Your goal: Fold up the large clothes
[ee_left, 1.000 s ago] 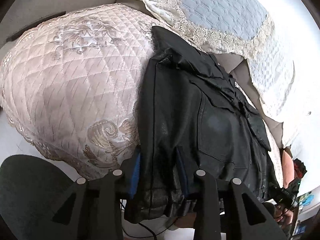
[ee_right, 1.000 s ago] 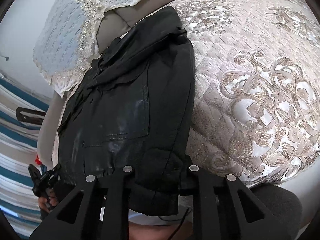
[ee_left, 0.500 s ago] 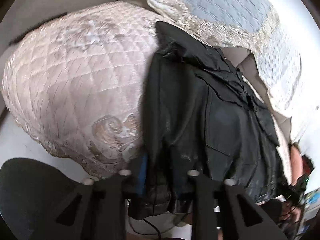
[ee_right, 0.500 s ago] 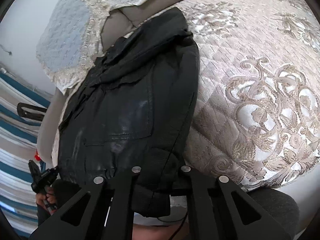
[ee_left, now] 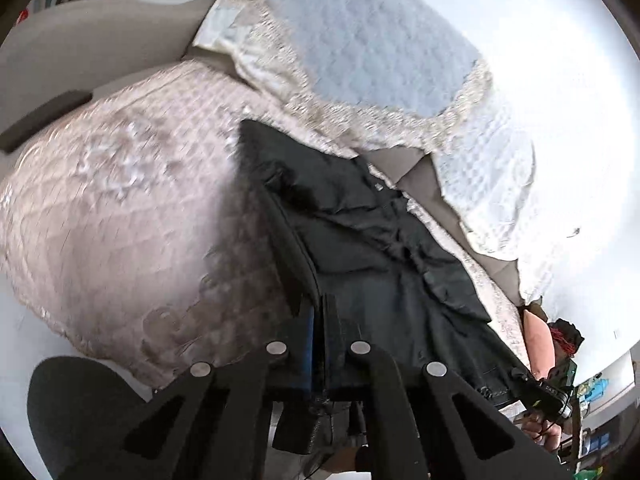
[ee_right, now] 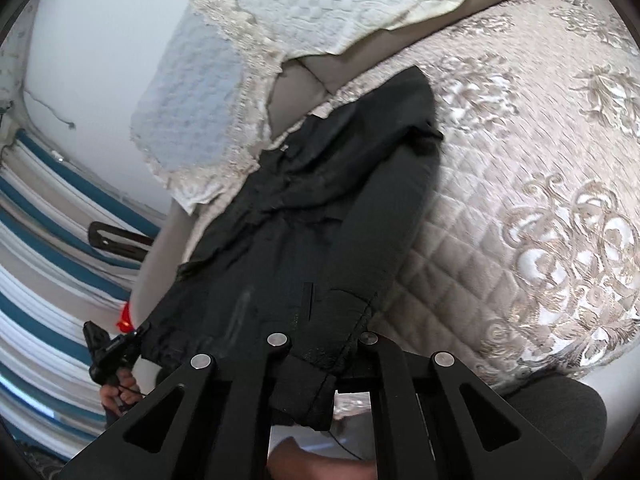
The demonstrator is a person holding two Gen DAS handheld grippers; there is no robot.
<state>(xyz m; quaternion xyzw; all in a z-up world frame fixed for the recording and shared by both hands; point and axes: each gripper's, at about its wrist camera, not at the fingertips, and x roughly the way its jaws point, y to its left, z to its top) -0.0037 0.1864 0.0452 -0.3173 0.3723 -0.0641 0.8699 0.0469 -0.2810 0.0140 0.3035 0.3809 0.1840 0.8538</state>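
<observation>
The black leather-look jacket (ee_left: 384,264) lies spread lengthwise on the pale pink quilted sofa cover with raised floral stitching (ee_left: 120,224), its collar end far from both tools and its bottom hem at the near edge of the seat. The left gripper (ee_left: 320,344) has just been closing, and its jaws now pinch the hem: a fold of the black cloth runs up between the two black fingers (ee_left: 372,364), beside the blue pad on the inner face of one finger, and a loose flap hangs below them. The right gripper (ee_right: 324,340) has also just been closing; its jaws are pressed onto the other corner of the same hem, with a stitched edge of the jacket passing between them and a flap drooping underneath. In the left wrist view the other tool and the hand holding it show at the far right edge of the hem. Beyond the jacket's collar, ahead of both jaws, a cream and pale blue lace-edged quilted throw (ee_right: 256,48) drapes over the grey sofa back (ee_right: 296,80). A blue and white striped cloth (ee_right: 44,240) sits off to the left of the right jaws.
</observation>
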